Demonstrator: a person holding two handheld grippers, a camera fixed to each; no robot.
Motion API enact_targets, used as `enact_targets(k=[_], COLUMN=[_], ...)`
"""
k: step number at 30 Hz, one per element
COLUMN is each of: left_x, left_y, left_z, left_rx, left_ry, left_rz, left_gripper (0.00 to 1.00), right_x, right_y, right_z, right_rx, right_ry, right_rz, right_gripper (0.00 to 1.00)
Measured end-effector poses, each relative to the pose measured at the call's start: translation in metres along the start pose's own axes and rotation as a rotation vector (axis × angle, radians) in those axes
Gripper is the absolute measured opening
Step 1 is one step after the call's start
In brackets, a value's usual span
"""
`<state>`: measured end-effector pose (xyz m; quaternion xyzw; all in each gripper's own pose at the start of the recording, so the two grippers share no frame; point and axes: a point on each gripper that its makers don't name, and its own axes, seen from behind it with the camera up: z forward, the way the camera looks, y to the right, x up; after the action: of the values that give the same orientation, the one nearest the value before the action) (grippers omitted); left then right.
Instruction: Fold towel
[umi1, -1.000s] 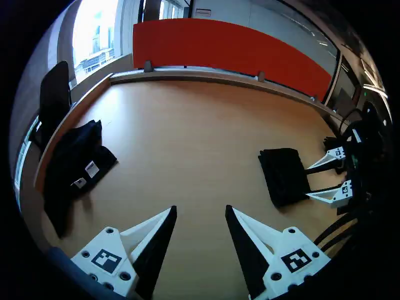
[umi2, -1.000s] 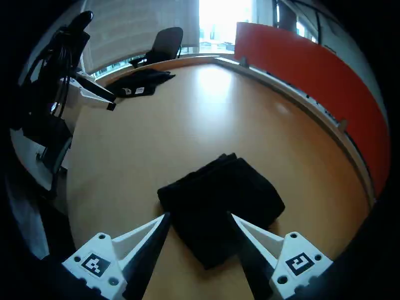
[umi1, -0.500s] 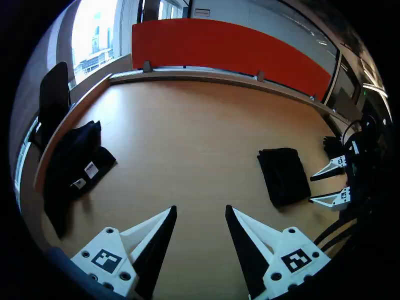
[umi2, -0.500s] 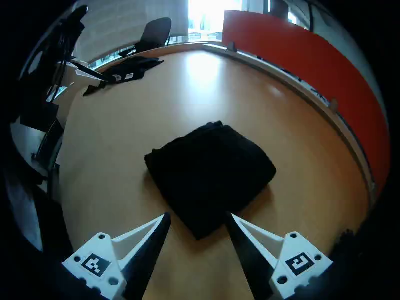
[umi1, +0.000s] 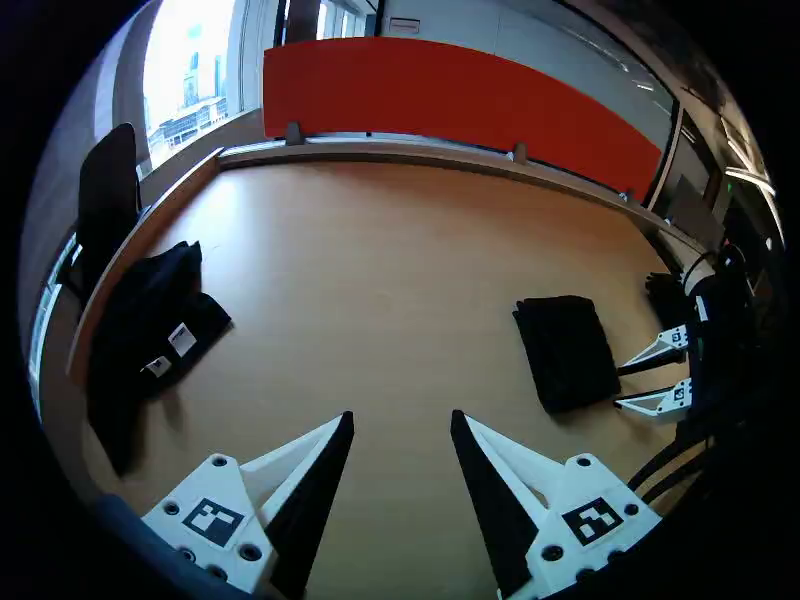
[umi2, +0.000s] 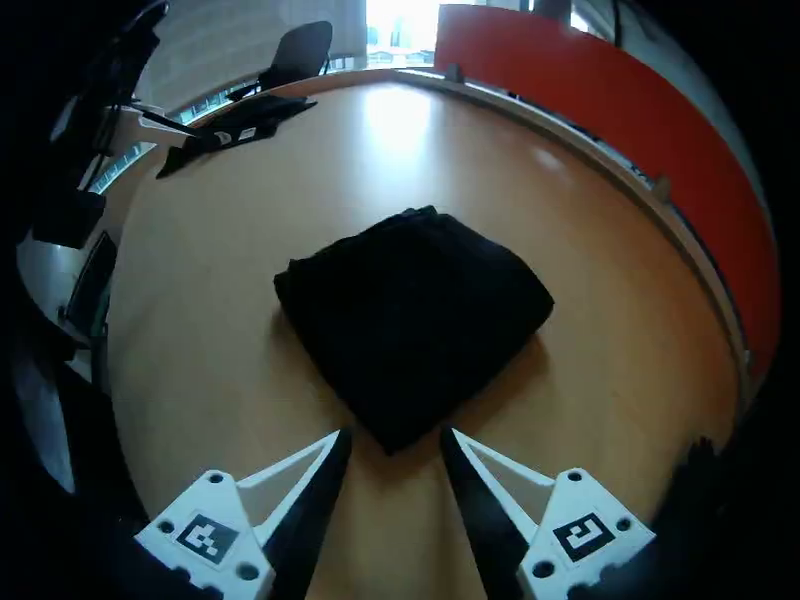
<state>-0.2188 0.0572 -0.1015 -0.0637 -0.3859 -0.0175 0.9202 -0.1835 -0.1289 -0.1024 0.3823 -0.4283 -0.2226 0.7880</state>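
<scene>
We hold our right gripper (umi2: 395, 434) spread and empty just short of the black folded cloth towel (umi2: 415, 325), which lies compact on the light wooden table (umi2: 200, 300). The folding looks done, so our left gripper (umi1: 400, 416) hangs parted and empty, well apart.

A: What backs the pale wooden table (umi1: 400, 250)?
B: A long red partition panel (umi1: 450, 95) — and a black office chair (umi1: 105, 190) stands by the corner, near a rumpled black cloth heap with white tags (umi1: 150, 320).
</scene>
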Motion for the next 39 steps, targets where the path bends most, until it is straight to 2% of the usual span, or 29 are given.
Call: enact_targets(k=[3,8,18,29,39], left_x=[0.000,0.000,0.001,0.001,0.004], left_y=[0.000,-0.001,-0.001,-0.002,-0.001], left_z=[0.000,0.001,0.002,0.003,0.004], left_rx=[0.000,0.000,-0.003,-0.004,-0.009], left_ry=[-0.001,-0.001,-0.002,-0.003,0.000], left_rz=[-0.001,-0.001,-0.001,0.003,0.006], left_gripper=[0.71,0.71,0.71,0.71,0.71], right_x=[-0.002,-0.004,-0.004,0.006,0.052], right_y=[0.000,-0.002,-0.005,-0.002,0.009], right_z=[0.001,0.003,0.002,-0.002,-0.020], right_rx=[0.004,0.012,0.026,0.016,-0.014], right_ry=[-0.004,-0.006,-0.001,0.030,0.118], right_rz=[0.013,0.028,0.043,0.059,0.034], right_gripper=[0.50,0.40,0.09,0.06,0.05])
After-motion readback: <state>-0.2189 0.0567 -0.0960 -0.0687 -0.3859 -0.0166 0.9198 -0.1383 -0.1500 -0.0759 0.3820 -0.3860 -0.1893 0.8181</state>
